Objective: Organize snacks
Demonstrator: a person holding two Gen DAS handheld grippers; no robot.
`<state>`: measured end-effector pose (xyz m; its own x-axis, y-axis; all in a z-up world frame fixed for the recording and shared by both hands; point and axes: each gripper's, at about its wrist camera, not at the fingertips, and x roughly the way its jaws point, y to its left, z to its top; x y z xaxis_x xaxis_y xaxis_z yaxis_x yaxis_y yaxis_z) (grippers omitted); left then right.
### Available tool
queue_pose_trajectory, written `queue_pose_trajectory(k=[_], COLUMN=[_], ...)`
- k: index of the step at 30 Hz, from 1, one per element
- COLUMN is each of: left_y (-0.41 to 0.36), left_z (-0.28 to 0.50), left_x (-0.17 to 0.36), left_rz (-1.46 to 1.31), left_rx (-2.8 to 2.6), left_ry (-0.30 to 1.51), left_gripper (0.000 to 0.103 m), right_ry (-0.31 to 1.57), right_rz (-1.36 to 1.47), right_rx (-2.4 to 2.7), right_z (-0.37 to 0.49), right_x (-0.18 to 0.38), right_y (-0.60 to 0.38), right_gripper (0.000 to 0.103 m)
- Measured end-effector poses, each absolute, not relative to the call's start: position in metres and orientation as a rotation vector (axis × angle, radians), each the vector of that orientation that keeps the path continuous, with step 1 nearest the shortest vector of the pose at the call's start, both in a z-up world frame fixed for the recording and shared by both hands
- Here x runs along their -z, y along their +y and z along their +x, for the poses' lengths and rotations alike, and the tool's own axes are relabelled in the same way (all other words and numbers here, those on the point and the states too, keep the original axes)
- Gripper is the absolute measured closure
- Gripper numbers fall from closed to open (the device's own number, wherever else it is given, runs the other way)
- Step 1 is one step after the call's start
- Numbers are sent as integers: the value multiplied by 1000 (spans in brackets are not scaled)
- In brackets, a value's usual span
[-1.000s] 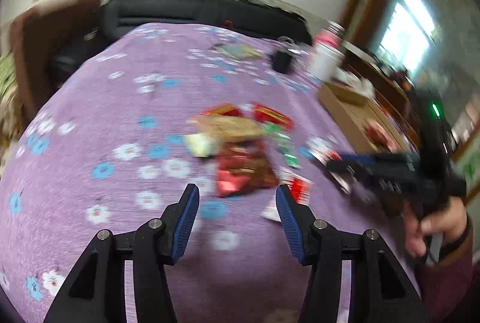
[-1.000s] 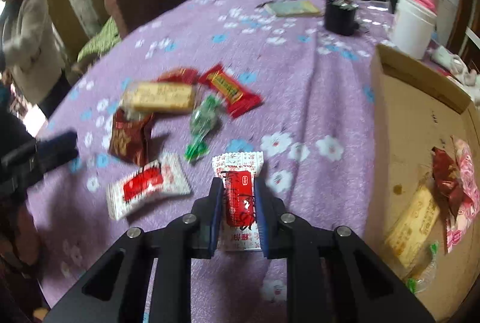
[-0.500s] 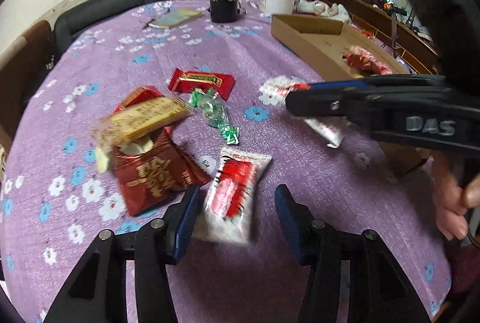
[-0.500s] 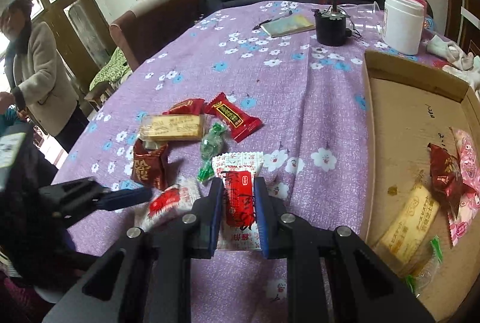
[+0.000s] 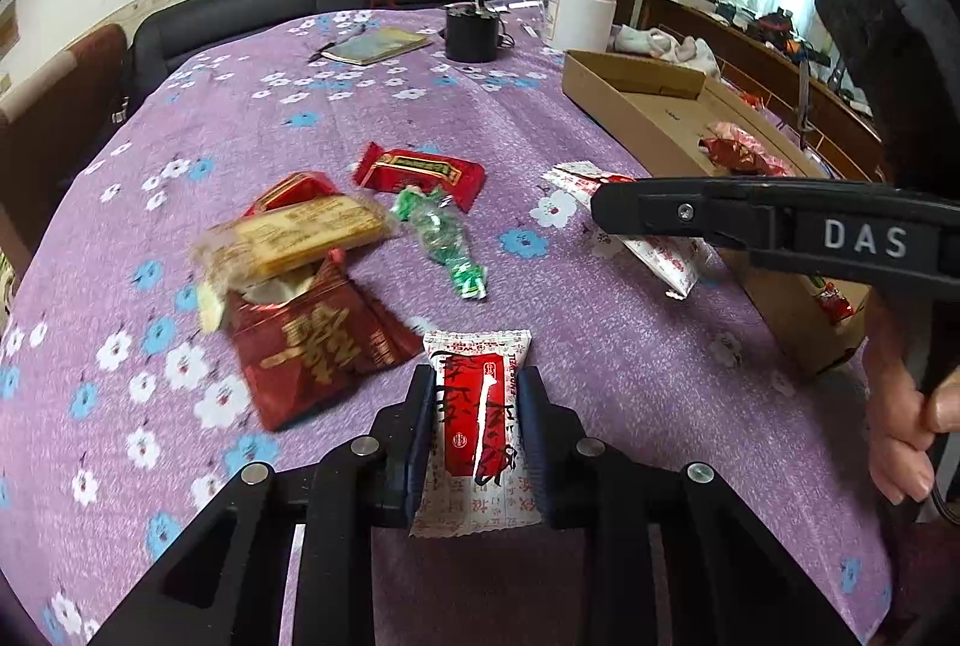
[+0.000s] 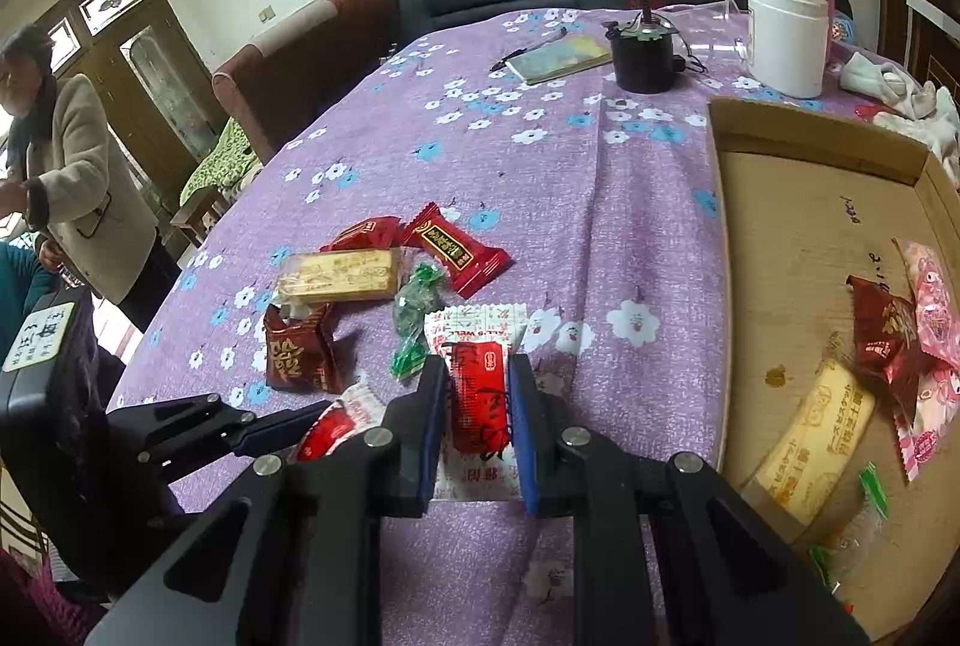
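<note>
A red-and-white snack packet [image 5: 477, 421] is being closed on by the left gripper [image 5: 476, 427], pads at its sides. A second packet [image 6: 478, 394] is pinched by the right gripper [image 6: 477, 409] (both presumably bound for the cardboard box [image 6: 774, 238], beside the loose pile).

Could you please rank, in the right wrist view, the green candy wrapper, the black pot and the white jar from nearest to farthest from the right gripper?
Measured from the right gripper:
1. The green candy wrapper, just ahead and slightly left of the fingertips.
2. The black pot, far across the purple cloth, beside the notebook.
3. The white jar, at the far right, roughly level with the pot; those two are close to call.
</note>
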<state>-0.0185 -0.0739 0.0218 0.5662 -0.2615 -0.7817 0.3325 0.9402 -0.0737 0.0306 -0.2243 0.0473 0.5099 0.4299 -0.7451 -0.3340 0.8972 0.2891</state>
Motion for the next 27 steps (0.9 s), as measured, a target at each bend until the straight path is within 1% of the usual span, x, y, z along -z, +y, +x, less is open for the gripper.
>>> queue_pose_trajectory(k=[13, 27], left_y=[-52, -36], left_z=[-29, -33], left_x=[-32, -42], left_rz=[-22, -71], left_rx=[366, 353], left_ry=[867, 847], left_gripper=[75, 75], right_ry=[935, 937], right_rz=[109, 109], right_rx=[-463, -483], right_z=[30, 29], right_x=[-43, -43], right_y=[-220, -215], right_gripper=[83, 83])
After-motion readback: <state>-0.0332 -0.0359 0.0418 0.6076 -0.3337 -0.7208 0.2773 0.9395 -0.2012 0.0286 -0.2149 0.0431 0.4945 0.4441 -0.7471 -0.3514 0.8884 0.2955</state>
